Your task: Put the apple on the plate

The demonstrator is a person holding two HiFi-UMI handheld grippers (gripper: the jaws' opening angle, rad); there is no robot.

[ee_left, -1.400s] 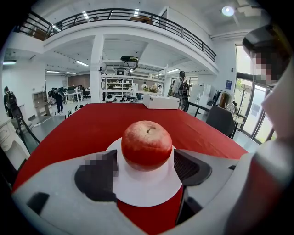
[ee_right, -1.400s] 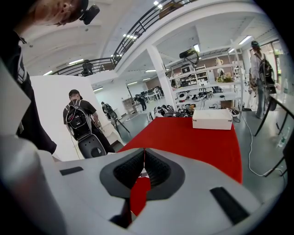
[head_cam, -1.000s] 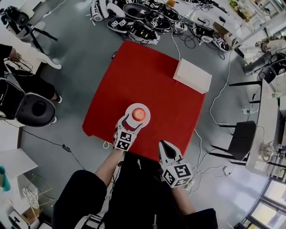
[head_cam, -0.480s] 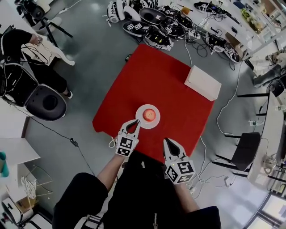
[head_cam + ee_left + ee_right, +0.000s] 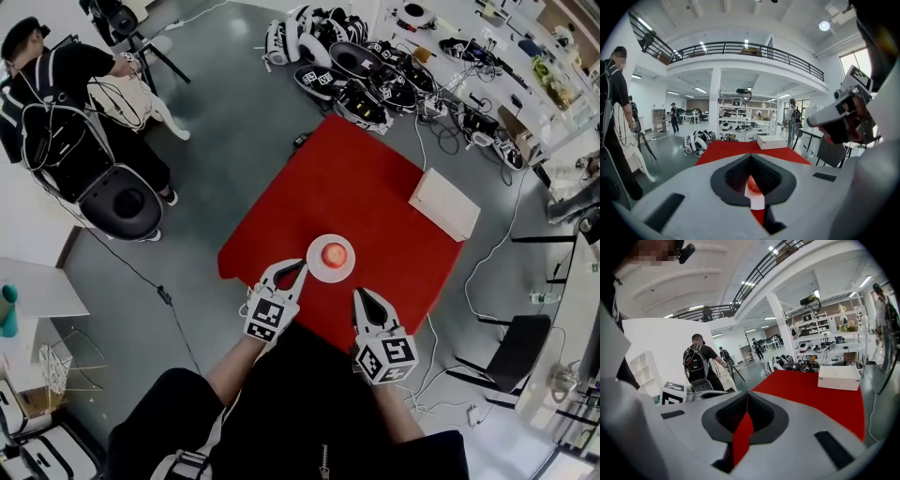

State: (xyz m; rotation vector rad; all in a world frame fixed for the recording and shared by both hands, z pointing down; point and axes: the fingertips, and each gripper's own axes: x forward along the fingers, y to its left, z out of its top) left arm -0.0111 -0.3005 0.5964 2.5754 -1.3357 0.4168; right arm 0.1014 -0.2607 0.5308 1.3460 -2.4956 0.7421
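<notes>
The right gripper (image 5: 746, 397) has its jaws pressed together, with nothing between them. Beyond them lies the red table (image 5: 820, 399), and a white box (image 5: 839, 377) sits near its far right edge. A person (image 5: 697, 363) wearing a backpack stands off its left side.

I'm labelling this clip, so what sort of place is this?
Probably a large open lab or workshop: a railed mezzanine overhead, black-and-white devices and cables heaped on the floor, equipment shelves behind.

Lab hall, mezzanine railing (image 5: 740, 46), shelves (image 5: 818, 339), cabled floor gear (image 5: 361, 70)
</notes>
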